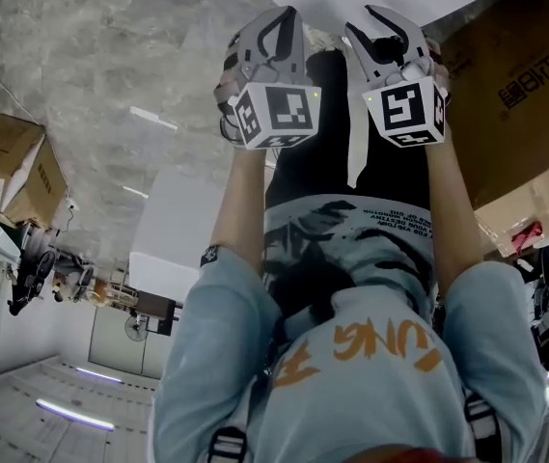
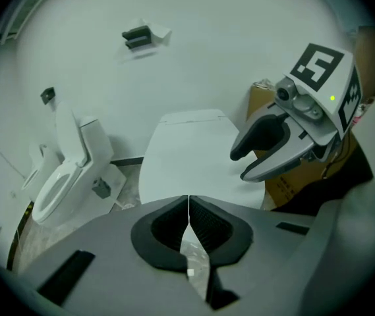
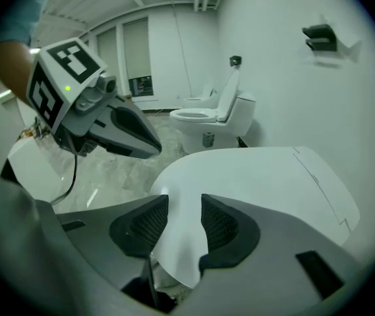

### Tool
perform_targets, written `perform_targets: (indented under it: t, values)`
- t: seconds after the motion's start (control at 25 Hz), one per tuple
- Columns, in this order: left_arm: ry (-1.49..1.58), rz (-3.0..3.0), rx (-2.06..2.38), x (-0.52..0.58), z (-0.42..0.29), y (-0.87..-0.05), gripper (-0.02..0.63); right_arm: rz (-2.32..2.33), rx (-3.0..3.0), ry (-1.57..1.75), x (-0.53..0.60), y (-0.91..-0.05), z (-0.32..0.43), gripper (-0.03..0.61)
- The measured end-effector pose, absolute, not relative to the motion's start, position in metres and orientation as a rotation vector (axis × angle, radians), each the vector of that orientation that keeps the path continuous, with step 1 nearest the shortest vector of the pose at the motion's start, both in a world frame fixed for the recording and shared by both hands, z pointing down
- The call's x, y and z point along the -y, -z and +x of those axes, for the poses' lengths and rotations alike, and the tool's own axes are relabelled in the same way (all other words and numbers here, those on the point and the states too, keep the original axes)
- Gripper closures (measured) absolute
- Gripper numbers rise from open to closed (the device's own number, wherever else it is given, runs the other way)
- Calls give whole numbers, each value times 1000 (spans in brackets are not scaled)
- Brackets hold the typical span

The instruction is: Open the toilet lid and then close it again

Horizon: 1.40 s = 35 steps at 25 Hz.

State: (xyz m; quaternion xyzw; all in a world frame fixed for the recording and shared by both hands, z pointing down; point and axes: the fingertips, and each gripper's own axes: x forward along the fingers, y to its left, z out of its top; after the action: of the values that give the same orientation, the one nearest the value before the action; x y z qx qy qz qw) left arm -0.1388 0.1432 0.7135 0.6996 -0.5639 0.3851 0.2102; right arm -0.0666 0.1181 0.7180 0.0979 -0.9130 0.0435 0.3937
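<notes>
Now the closed toilet lid (image 3: 253,176) lies just ahead, below both claws, its long axis pointing away. The released right claw (image 3: 184,226) seems nearer its front rim; the left claw (image 2: 188,226) is clenched, empty.

Even cool indoor light; heavy fisheye distortion, dark vignetted corners.

Light blue cloth shirt (image 1: 351,307), large print: orange letters, upside down in the head view, not surely readable.
Shirt, small line: dark print, too small to read.
Brown cardboard box (image 1: 515,133): black printed characters, upside down, not readable.
</notes>
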Motion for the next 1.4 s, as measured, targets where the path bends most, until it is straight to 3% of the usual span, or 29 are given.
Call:
perform_targets:
  t: [0.12, 0.36, 0.52, 0.96, 1.4]
  values:
    - [-1168, 2041, 1451, -149, -129, -728, 576, 131, 2284, 16, -139, -730, -75, 373]
    - [-1418, 2137, 1206, -164, -114, -761, 401, -12, 2187, 146, -164, -770, -70, 290]
    - [-1610, 2146, 1083, -176, -123, -790, 294, 1, 2143, 222, -162, -792, -69, 284]
    - [-1714, 2197, 1016, -177, -119, -809, 285, 57, 2068, 335, -164, -813, -61, 275]
    - [-1813, 2314, 907, -166, -116, -791, 282, 44, 2074, 304, -166, -794, -59, 331]
